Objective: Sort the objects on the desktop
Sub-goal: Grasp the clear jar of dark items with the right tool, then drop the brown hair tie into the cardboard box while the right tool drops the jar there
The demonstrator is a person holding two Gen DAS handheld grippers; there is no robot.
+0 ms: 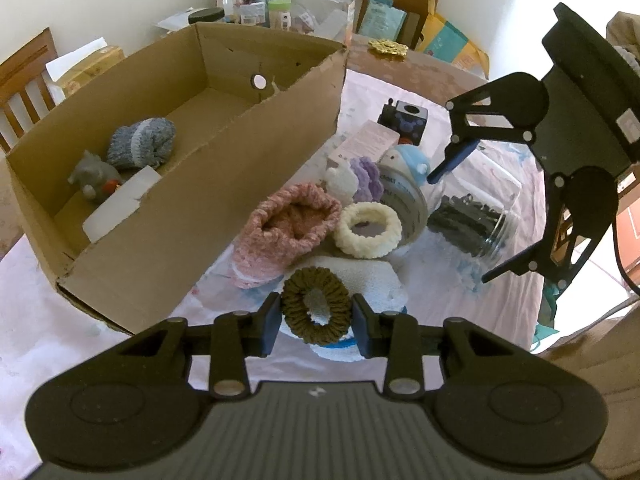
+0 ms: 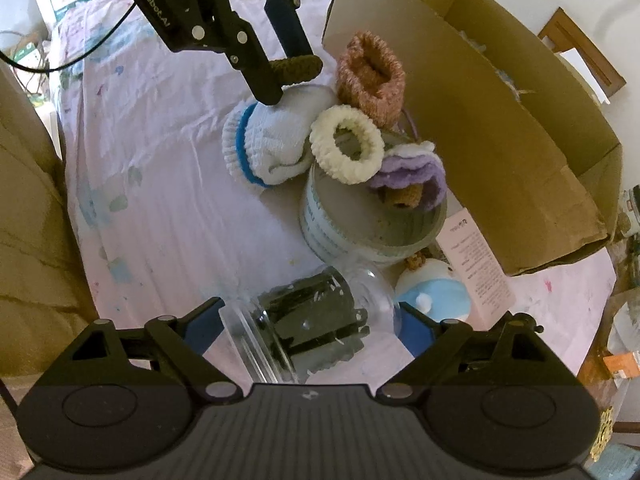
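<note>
we've got the soft, light scrunchie point(image 1: 316, 307) pinched across its ring in the left tongs point(image 1: 316, 322), right tongs point(image 2: 312, 326) wide around the slippery clear jar point(image 2: 308, 328)

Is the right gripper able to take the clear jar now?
Probably yes. The right gripper is open with its fingers on both sides of the lying clear jar, and nothing sits between them.

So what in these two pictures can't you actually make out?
- Far end of the cardboard box: right wrist view, hidden by its near wall.
- Writing on the pink carton: too small.
- Contents of the clear jar: a dark jumble, unidentifiable.
- Back-table jars: left wrist view, small, blurred.
</note>
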